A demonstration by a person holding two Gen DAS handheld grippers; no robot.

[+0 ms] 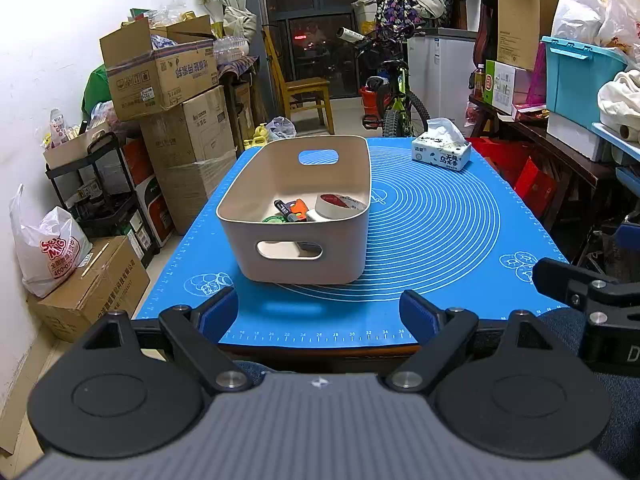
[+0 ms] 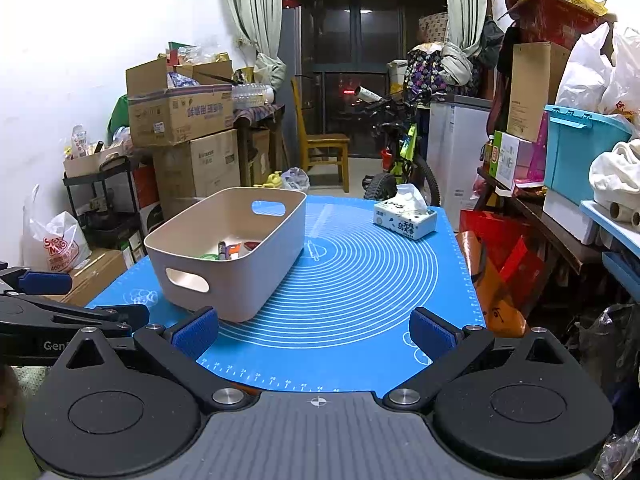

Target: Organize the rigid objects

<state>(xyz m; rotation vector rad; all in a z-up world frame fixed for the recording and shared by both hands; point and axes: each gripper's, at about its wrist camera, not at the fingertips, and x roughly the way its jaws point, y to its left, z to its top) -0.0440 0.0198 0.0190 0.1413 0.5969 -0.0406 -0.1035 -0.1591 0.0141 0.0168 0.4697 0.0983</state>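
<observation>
A beige plastic bin [image 1: 352,240] with handle cut-outs stands on the blue mat [image 1: 440,240]; it also shows in the right wrist view [image 2: 260,276]. Inside lie a roll of tape [image 1: 340,205], a dark marker [image 1: 283,210], an orange item [image 1: 298,208] and a green round item [image 1: 274,219]. My left gripper [image 1: 318,314] is open and empty, held at the table's front edge just short of the bin. My right gripper [image 2: 316,334] is open and empty, over the mat's front edge to the right of the bin.
A tissue box [image 1: 440,152] sits at the mat's far right corner. Stacked cardboard boxes [image 1: 172,92] and a black cart [image 1: 100,184] stand left of the table. A bicycle [image 1: 394,100] and a wooden chair [image 1: 304,92] stand beyond it. Cluttered shelves [image 2: 560,200] line the right.
</observation>
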